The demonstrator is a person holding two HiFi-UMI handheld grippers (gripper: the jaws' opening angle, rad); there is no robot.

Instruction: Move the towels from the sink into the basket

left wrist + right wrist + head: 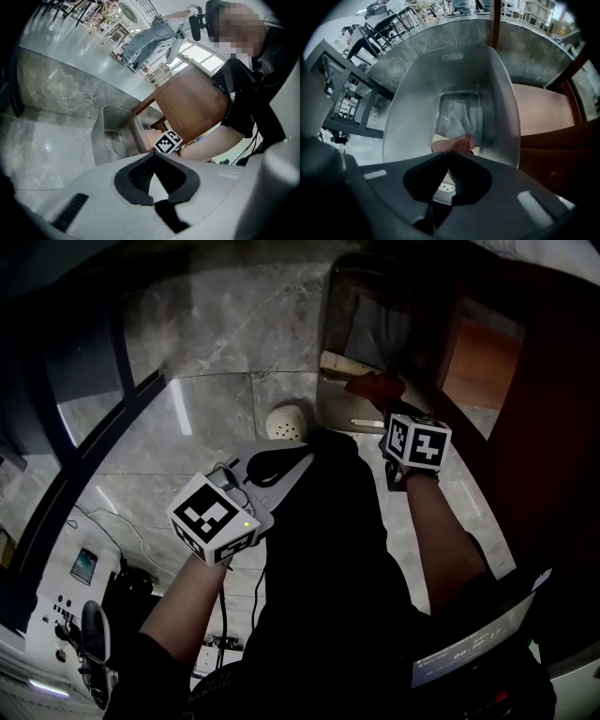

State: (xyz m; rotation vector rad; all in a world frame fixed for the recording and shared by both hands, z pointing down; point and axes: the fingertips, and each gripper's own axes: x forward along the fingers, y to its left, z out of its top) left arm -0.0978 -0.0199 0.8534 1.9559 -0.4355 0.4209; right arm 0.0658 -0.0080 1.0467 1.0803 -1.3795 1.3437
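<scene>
Two pairs shut and empty: left tongs (154, 153); right tongs (449, 153)
Red towel (458, 142) lies at twelve o'clock of the right tips; in the sink (410, 93)

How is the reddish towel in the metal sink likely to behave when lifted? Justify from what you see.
The reddish towel lies bunched in the sink, so it will probably hang floppy from one pinch. It looks like small, thin cloth, likely light. Its textured surface may resist slipping.
</scene>
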